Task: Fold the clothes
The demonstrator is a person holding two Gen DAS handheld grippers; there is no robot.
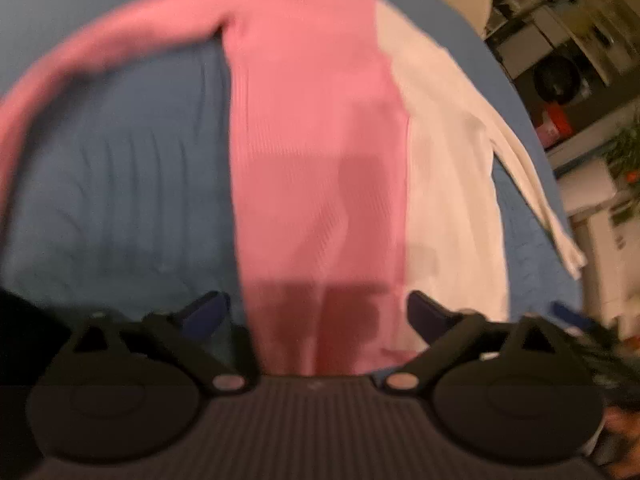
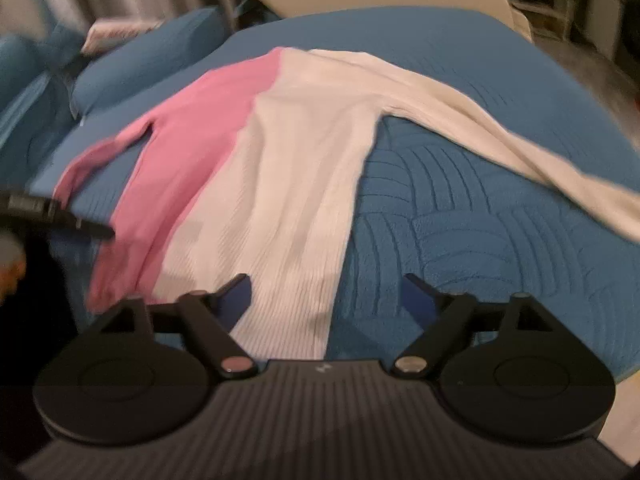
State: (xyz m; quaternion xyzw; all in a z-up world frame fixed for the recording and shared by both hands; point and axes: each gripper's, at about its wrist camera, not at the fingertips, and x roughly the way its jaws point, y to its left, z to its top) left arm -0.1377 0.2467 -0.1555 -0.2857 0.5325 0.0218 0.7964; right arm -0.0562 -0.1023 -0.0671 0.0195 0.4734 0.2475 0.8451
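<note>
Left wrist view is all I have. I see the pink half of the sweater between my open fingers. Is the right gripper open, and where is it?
Observer: It is open. The right gripper hangs over the hem of the white half of the sweater, with nothing pinched.
Operator: What lies beyond the pink sleeve, on the far left?
Observer: Blue pillows lie there, at the end of the blue quilt.

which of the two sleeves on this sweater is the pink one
The pink sleeve is on the sweater's left half, arcing over the blue bedspread. The other sleeve, on the right, is white.
</note>
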